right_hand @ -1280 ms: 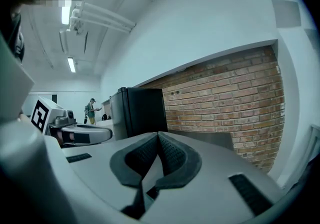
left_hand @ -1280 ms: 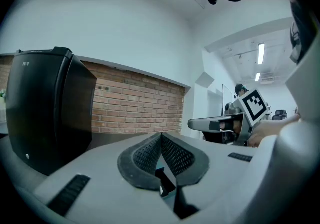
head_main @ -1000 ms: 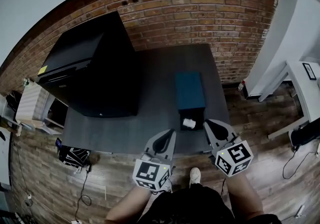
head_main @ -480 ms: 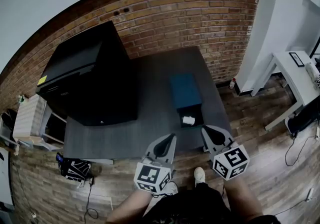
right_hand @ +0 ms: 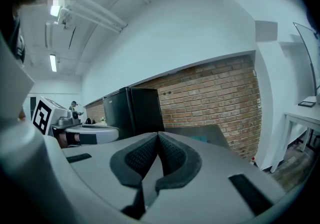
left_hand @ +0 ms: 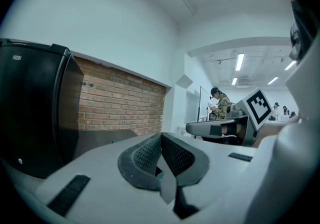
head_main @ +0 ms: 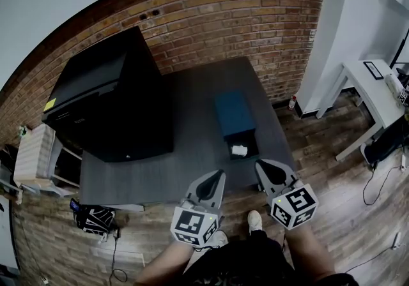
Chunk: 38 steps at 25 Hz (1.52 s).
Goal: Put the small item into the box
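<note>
A teal box (head_main: pixel 234 114) lies on the dark grey table (head_main: pixel 192 119), right of the middle. At the box's near end a dark open part holds a small white item (head_main: pixel 239 149). My left gripper (head_main: pixel 217 177) hovers over the table's front edge, left of the box, its jaws shut and empty (left_hand: pixel 161 136). My right gripper (head_main: pixel 261 165) hangs just right of and nearer than the white item, also shut on nothing (right_hand: pixel 158 135). Neither gripper touches the box or the item.
A tall black cabinet (head_main: pixel 112 96) stands on the table's left part against the brick wall (head_main: pixel 223 13). A white desk (head_main: pixel 367 83) is at the right, and a dark bag (head_main: pixel 92 218) sits on the wood floor. In the left gripper view a person (left_hand: pixel 220 104) stands far off.
Both grippers have drawn back a little toward me, away from the white item. The head view has shifted slightly. The box and the item have stayed put.
</note>
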Each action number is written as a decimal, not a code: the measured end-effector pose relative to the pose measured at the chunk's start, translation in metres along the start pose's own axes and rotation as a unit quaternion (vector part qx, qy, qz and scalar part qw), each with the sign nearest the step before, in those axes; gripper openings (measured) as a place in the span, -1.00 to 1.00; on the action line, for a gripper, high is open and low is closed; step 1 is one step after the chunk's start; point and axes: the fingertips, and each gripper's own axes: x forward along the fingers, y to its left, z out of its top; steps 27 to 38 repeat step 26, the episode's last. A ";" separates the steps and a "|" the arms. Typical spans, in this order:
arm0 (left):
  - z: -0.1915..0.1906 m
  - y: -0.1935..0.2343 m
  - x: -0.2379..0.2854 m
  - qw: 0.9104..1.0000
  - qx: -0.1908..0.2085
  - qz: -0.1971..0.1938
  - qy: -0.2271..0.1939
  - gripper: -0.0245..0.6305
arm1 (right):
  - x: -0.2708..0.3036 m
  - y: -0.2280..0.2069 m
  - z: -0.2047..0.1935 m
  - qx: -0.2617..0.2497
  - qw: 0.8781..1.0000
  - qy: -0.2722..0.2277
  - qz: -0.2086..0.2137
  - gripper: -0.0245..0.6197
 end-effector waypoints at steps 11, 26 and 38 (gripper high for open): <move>-0.004 0.012 0.002 1.000 -0.011 -0.004 -0.002 -0.82 | 0.009 0.001 -0.006 0.004 1.000 0.010 -0.006 -0.87; -0.003 0.020 0.008 1.000 -0.012 -0.008 -0.001 -0.82 | 0.020 0.000 -0.001 0.002 1.000 0.013 -0.007 -0.87; -0.003 0.020 0.008 1.000 -0.012 -0.008 -0.001 -0.82 | 0.020 0.000 -0.001 0.002 1.000 0.013 -0.007 -0.87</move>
